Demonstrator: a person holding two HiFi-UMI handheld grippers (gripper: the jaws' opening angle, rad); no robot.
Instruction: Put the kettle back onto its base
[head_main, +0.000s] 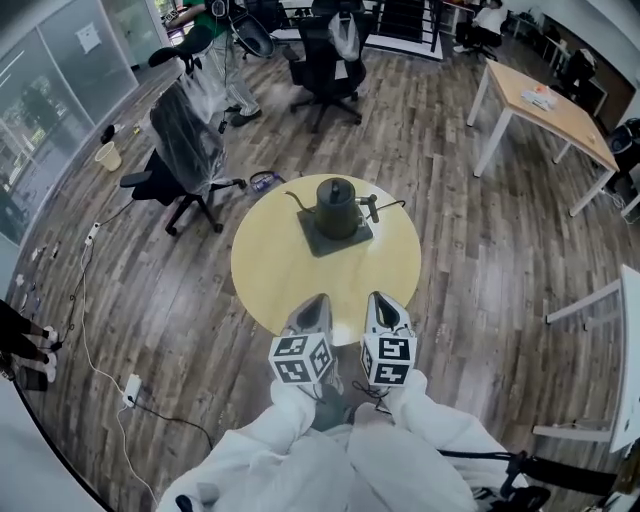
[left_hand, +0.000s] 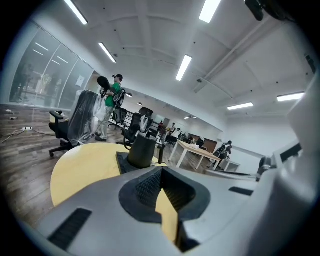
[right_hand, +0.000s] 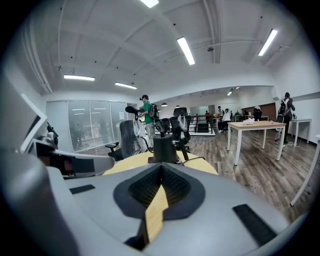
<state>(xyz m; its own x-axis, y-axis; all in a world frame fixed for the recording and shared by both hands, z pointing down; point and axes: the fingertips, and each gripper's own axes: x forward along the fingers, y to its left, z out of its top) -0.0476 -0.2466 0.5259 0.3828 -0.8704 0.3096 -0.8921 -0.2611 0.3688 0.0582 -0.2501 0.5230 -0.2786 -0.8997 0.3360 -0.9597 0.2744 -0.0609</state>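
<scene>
A dark gooseneck kettle (head_main: 337, 206) stands upright on its flat dark square base (head_main: 326, 240), at the far side of the round yellow table (head_main: 270, 270). Both grippers hover side by side over the table's near edge, well short of the kettle. My left gripper (head_main: 313, 305) is shut with nothing between its jaws. My right gripper (head_main: 385, 303) is shut and empty too. In the left gripper view the kettle (left_hand: 141, 150) rises just beyond the closed jaws. The right gripper view shows the kettle (right_hand: 165, 148) straight ahead, with its base's cord (right_hand: 197, 160) trailing to the right.
A plastic-covered office chair (head_main: 185, 150) stands to the table's left, and another chair (head_main: 328, 60) beyond it. A wooden desk (head_main: 545, 105) is at the right. Cables and a power strip (head_main: 131, 388) lie on the wood floor at the left. People stand in the far background.
</scene>
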